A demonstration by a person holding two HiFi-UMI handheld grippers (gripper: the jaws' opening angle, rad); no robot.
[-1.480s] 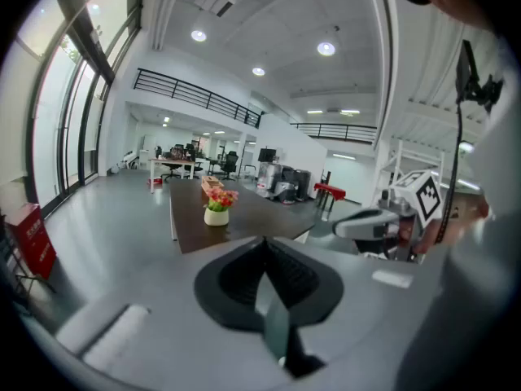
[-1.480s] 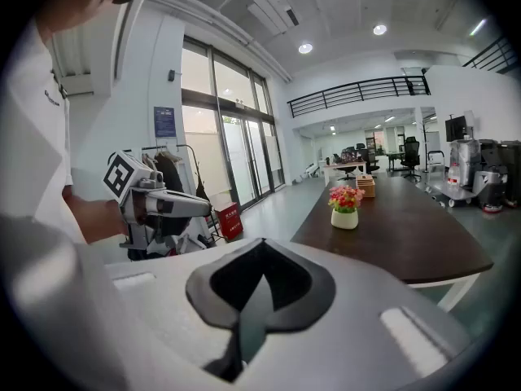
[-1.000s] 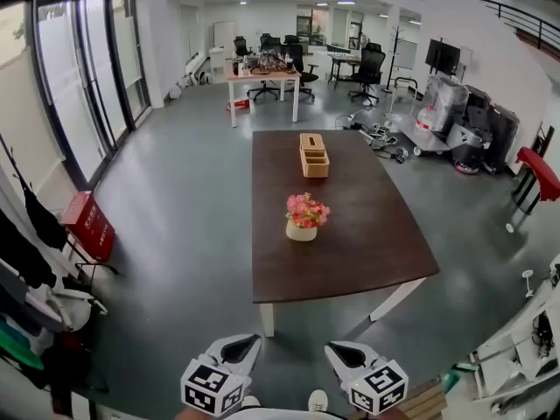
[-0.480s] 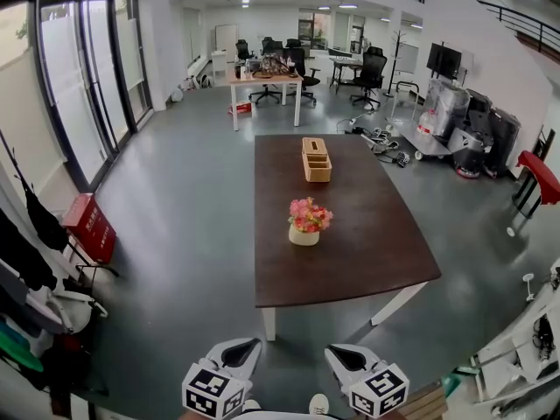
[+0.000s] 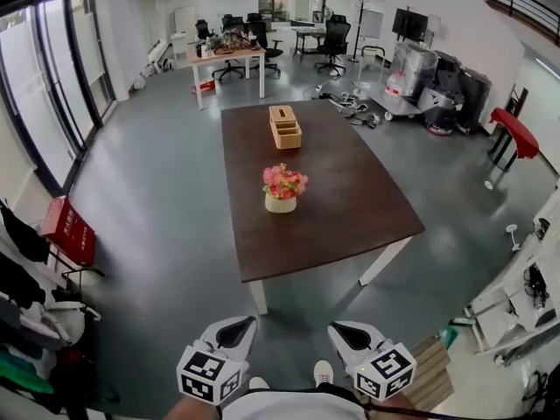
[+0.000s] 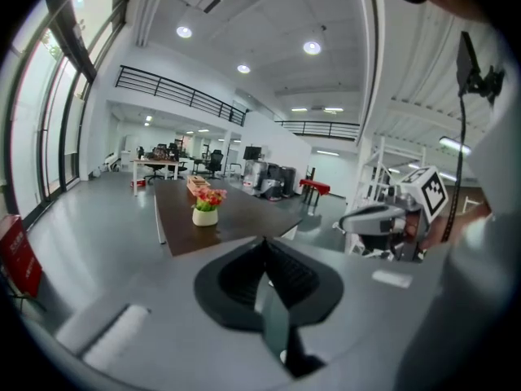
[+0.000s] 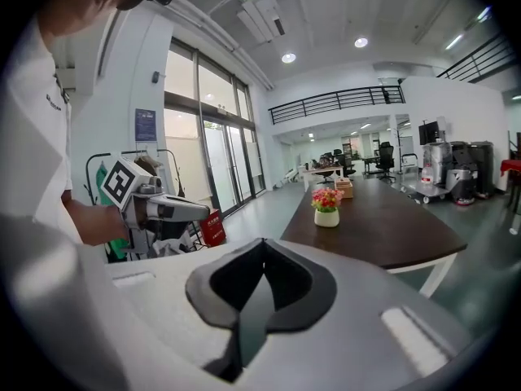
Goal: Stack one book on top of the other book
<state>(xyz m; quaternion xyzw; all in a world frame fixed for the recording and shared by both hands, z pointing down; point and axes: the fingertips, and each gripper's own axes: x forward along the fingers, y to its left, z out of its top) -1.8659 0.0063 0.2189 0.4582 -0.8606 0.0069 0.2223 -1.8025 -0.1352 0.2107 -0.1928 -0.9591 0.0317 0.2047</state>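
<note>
No book shows in any view. My left gripper (image 5: 233, 329) and right gripper (image 5: 346, 332) hang side by side at the bottom edge of the head view, above the grey floor and short of the dark brown table (image 5: 350, 208). Both are shut with nothing between the jaws. The left gripper view has its own shut jaws (image 6: 263, 244) low in the middle and the right gripper (image 6: 381, 218) off to the right. In the right gripper view the shut jaws (image 7: 262, 244) point toward the table (image 7: 391, 226), with the left gripper (image 7: 167, 208) at the left.
On the table stand a white pot of pink flowers (image 5: 282, 191) and a wooden box (image 5: 284, 127). A red sign (image 5: 66, 230) and hanging clothes line the left wall. Office desks and chairs (image 5: 229, 55) fill the back. Wooden boards (image 5: 429, 381) lie at bottom right.
The head view has tilted down and swung, so the table now sits higher and further left in the picture. Both grippers stay low and shut.
</note>
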